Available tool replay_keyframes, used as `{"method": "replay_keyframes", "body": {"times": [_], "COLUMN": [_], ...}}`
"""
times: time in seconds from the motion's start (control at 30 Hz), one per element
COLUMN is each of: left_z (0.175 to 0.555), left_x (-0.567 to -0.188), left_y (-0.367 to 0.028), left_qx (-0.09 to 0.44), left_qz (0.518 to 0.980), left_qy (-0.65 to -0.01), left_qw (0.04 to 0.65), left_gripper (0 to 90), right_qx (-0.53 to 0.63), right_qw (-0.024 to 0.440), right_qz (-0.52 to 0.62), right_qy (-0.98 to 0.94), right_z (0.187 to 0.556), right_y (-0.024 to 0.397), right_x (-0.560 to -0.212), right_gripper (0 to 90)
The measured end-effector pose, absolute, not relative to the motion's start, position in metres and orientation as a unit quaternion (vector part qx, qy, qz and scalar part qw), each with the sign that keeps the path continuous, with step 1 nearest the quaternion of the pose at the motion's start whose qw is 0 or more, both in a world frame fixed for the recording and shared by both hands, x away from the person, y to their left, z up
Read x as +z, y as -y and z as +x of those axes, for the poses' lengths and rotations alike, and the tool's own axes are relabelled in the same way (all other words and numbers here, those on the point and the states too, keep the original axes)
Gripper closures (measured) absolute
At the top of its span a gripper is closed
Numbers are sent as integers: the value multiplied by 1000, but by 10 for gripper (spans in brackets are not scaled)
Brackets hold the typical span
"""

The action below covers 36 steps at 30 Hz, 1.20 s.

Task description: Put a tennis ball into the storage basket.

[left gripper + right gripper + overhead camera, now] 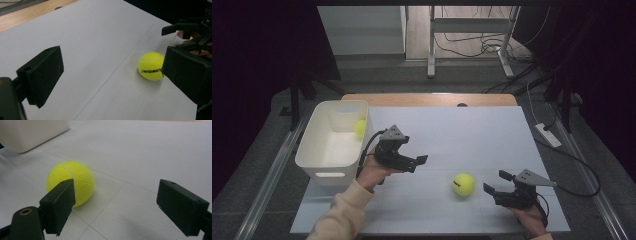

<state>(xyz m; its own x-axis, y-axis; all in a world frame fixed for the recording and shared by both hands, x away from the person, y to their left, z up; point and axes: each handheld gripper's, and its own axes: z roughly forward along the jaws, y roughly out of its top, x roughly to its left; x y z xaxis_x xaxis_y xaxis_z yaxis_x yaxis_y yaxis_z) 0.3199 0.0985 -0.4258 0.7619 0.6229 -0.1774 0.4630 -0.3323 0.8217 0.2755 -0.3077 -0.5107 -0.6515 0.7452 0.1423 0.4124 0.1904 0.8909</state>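
1. Looking down from the high view, the white surface (472, 135) carries a yellow tennis ball (463, 184) lying free toward 5 o'clock of its middle. A white bin (324, 162) stands at the 9 o'clock edge, and a second yellow ball (360, 128) rests inside it against its 3 o'clock wall. The left gripper (421, 161) is just beside the bin, pointing toward 3 o'clock, held by a hand in a cream sleeve (341, 215). The right gripper (495, 182) sits near 5 o'clock, pointing toward 9 o'clock at the ball, close to it but apart.

2. The left gripper view looks across the surface: its fingers (41, 75) are spread wide and released, gripping nothing. The ball (151, 66) lies at 3 o'clock, its black lettering readable here though upside down. The other gripper (187, 33) appears beyond at 2 o'clock.

3. The right gripper view shows its own fingers (60, 203) released, far apart. The ball (71, 182) sits at 10 o'clock, partly behind one finger, its white seam visible. The bin's corner (30, 132) shows at 11 o'clock.
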Motion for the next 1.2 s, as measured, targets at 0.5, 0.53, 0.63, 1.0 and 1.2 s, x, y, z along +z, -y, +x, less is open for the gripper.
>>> {"method": "replay_keyframes", "body": {"times": [0.5, 0.53, 0.63, 1.0, 1.2], "left_z": [323, 324, 326, 326, 328], "left_x": [-443, -444, -446, -453, -457], "left_y": [-81, -80, -79, -68, -59], "left_qx": [74, 71, 69, 61, 52], "left_qz": [825, 826, 826, 831, 836], "left_qy": [-311, -312, -314, -307, -301], "left_qw": [466, 464, 464, 459, 456], "left_gripper": [37, 37, 36, 31, 33], "right_qx": [505, 505, 505, 502, 500], "right_qw": [165, 166, 167, 168, 169], "right_qz": [387, 387, 386, 386, 387], "right_qy": [-754, -754, -753, -755, -756], "right_z": [275, 276, 276, 277, 276], "right_y": [310, 310, 310, 309, 310], "right_x": [-512, -512, -512, -511, -512], "right_gripper": [153, 154, 154, 154, 155]}}
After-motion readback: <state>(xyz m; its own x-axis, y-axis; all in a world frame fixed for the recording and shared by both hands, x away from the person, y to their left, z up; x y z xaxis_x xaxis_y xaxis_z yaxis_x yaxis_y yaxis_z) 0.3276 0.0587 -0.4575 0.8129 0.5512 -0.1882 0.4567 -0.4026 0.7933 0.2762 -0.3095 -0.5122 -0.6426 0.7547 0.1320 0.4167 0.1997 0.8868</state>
